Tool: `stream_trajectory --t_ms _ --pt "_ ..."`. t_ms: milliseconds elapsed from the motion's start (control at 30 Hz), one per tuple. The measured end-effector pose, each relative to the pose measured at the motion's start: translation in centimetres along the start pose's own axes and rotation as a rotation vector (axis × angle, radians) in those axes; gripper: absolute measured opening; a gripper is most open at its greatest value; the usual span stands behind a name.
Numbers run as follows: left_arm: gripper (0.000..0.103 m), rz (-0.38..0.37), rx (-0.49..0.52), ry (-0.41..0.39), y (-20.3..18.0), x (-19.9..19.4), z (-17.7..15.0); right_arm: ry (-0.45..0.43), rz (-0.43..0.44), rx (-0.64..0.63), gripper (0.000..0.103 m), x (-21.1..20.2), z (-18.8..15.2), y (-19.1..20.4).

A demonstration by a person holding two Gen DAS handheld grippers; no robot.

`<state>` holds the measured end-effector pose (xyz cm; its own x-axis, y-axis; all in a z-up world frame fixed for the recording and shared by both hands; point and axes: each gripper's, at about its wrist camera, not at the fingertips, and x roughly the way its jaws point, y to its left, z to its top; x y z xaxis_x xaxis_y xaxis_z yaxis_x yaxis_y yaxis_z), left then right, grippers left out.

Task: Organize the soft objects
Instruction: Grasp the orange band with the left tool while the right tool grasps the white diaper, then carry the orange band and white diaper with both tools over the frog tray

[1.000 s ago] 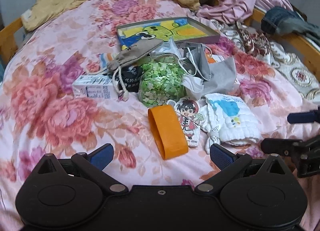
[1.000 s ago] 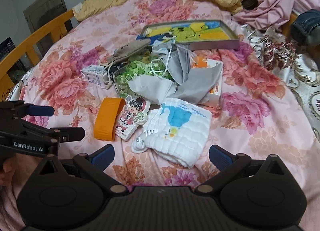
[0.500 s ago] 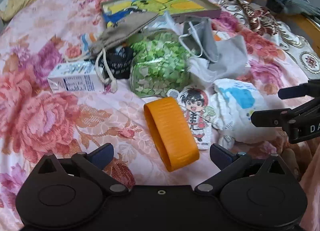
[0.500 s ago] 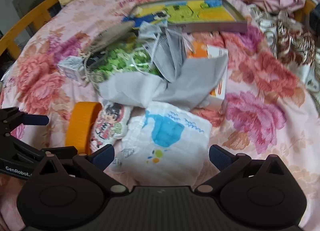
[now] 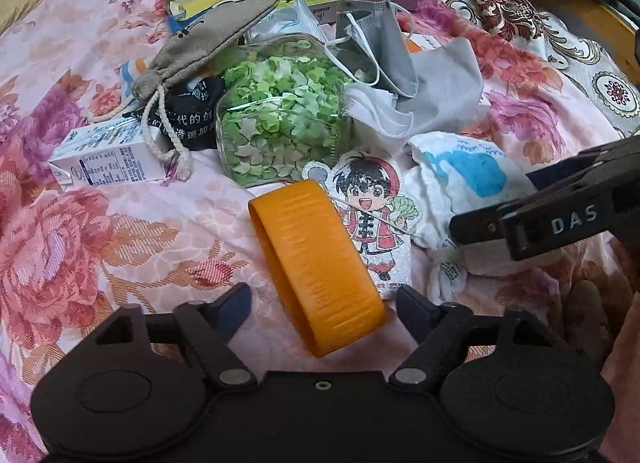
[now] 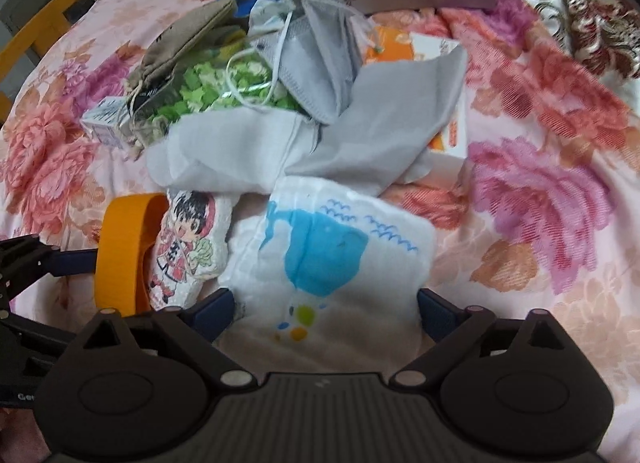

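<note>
The right gripper is gaping wide around a folded white cloth printed with a blue whale, lying on the floral bedspread; the left gripper, equally wide, is straddling an orange band

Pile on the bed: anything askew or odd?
Yes. The clear jar of green paper stars lies on its side, with a grey face mask and a drawstring pouch draped over it. Nothing looks spilled or damaged.
</note>
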<state>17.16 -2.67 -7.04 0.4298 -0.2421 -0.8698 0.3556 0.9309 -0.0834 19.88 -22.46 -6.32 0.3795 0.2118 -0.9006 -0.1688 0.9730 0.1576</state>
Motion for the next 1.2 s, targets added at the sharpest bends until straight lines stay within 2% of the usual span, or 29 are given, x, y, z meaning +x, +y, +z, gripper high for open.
stream_trajectory --t_ms 100,300,367,400,533,667,767,833,1200 --pt "0.076 0.004 -0.022 -0.013 0.3 -0.1 0.0 0.002 0.008 0.001 0.095 0.1 -0.1 0.0" --pt "0.066 0.006 -0.06 -0.02 0.8 -0.3 -0.1 -0.007 -0.003 0.008 0.081 0.1 -0.1 0.0" --pt "0.059 -0.007 -0.064 -0.018 0.8 -0.3 -0.1 -0.017 -0.007 0.015 0.069 -0.1 -0.1 -0.1" --pt "0.055 -0.014 -0.064 -0.019 0.8 -0.3 -0.1 -0.022 -0.011 0.021 0.066 -0.2 -0.1 -0.3" --pt "0.049 -0.016 -0.072 -0.037 0.8 -0.8 -0.3 -0.036 0.002 0.048 0.057 -0.4 -0.2 -0.8" --pt "0.048 0.007 -0.087 -0.08 0.9 -1.7 -0.3 -0.06 0.02 0.062 0.043 -0.9 -0.3 -1.0" --pt "0.046 0.027 -0.091 -0.121 0.9 -2.4 -0.3 -0.069 0.036 0.059 0.025 -1.0 -0.3 -1.0" --pt "0.042 0.033 -0.091 -0.139 1.0 -2.8 -0.2 -0.075 0.051 0.054 0.02 -1.2 -0.4 -0.9" --pt "0.039 0.068 -0.049 -0.232 0.3 -4.2 -0.6 -0.188 0.125 0.057 0.016 -3.5 -1.0 -0.6"
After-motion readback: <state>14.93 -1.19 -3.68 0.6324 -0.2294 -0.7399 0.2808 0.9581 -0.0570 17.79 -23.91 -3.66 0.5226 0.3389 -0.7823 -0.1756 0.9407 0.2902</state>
